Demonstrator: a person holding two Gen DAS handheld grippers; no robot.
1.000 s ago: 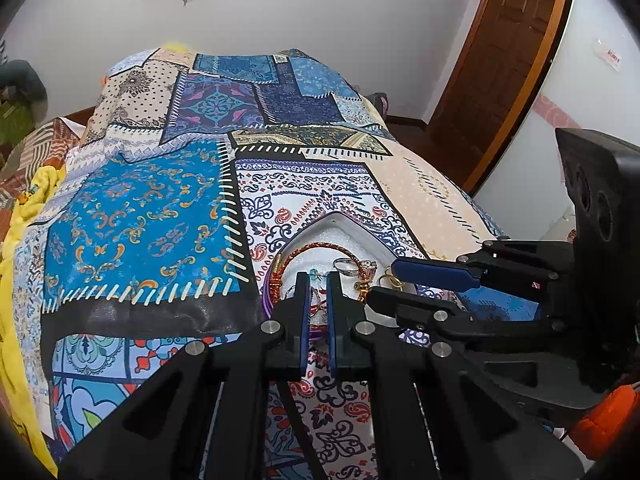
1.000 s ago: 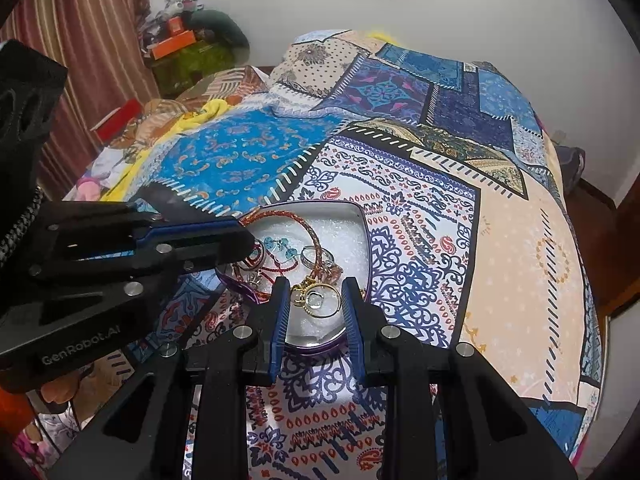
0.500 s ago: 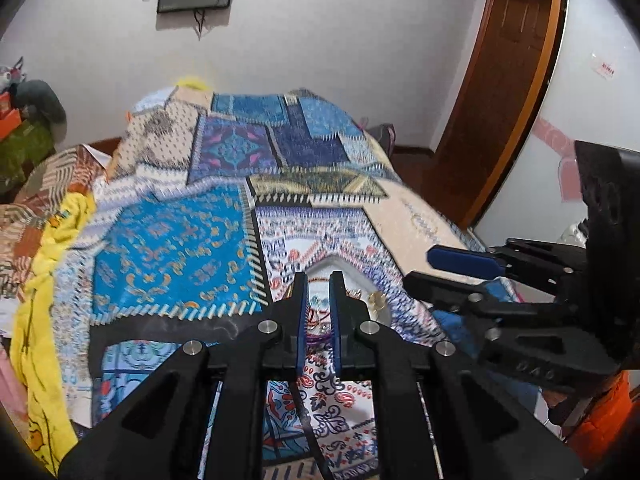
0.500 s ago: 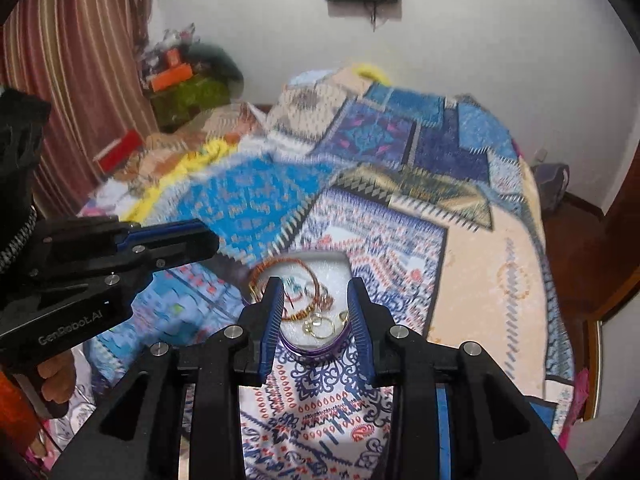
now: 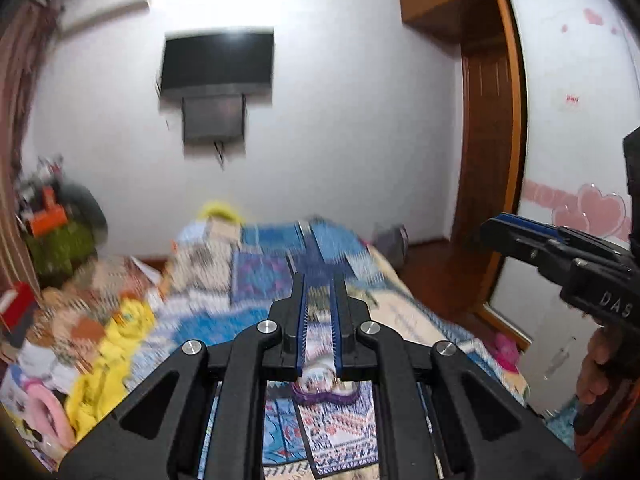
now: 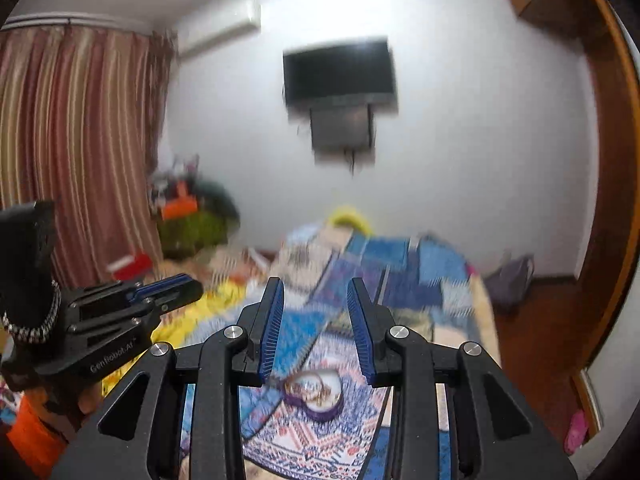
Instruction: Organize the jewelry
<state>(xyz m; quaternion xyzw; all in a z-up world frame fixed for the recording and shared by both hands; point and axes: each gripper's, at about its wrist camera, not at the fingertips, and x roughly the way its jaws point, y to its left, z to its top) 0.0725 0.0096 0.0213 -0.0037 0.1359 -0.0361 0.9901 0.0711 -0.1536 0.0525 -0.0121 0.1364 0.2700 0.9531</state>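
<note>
A purple heart-shaped jewelry tray (image 6: 316, 394) with a white lining lies on the patchwork bedspread (image 6: 404, 280) and holds gold rings and bangles. It shows low between my right gripper's fingers. My right gripper (image 6: 316, 292) is open and empty, raised well above the tray. In the left wrist view the tray (image 5: 324, 392) peeks out under the fingers. My left gripper (image 5: 320, 284) has a narrow gap between its blue pads and holds nothing. Each gripper shows in the other's view: the right one (image 5: 520, 232), the left one (image 6: 168, 288). Both views are blurred.
A black TV (image 6: 340, 74) hangs on the white wall. Striped curtains (image 6: 76, 152) hang at the left, with clutter (image 6: 188, 220) beside the bed. A wooden door (image 5: 488, 152) stands at the right. A yellow cloth (image 5: 108, 344) lies on the bed's left side.
Both grippers have lifted up and back from the tray, tilting toward the far wall. The right gripper's fingers have spread wider. The tray stays on the bed.
</note>
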